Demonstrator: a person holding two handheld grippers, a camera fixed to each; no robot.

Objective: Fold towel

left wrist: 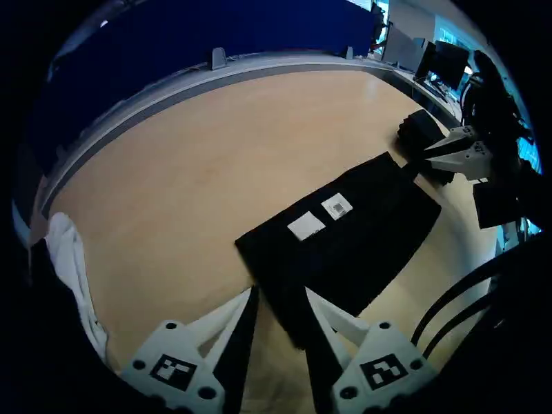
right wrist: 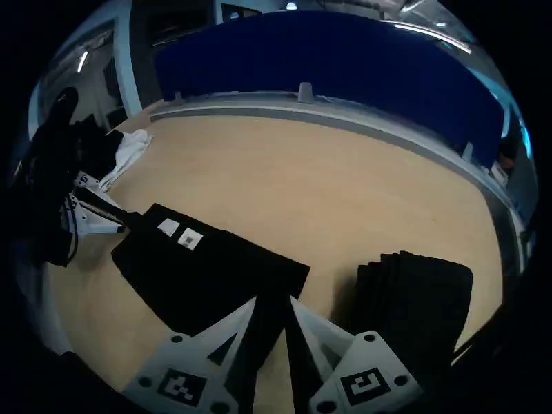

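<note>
Left tool (left wrist: pixel 279 303) is straddling the near short edge of the black towel (left wrist: pixel 345 234). Its fingers are drawn in to a narrow gap with the hem lying between them; whether both pads are pressing, I cannot tell. Right tool (right wrist: pixel 272 307) is sitting likewise at the opposite short edge, fingers close together with dark cloth between them, and its hold is equally unclear. Seen from the left gripper view, it is reaching in from 3 o'clock, fingertips meeting the towel's far edge.

The towel is lying flat on the desk (left wrist: pixel 228 152), two white tags (left wrist: pixel 306 225) showing on top. Bare wood is stretching wide toward 12 o'clock, up to a grey rail (right wrist: pixel 359 114) and a blue partition (right wrist: pixel 331 62). A stack of folded black cloths (right wrist: pixel 414 290) is sitting near the towel at 4 o'clock in the right gripper view, and a white cloth (right wrist: pixel 127 148) is lying well apart at 10 o'clock.

Whoever is holding the tools is showing as dark shapes at the edges of both views, too dim to make out. Black cables (left wrist: pixel 455 297) are crossing the left gripper view at 4 o'clock, cut off at its edge.
</note>
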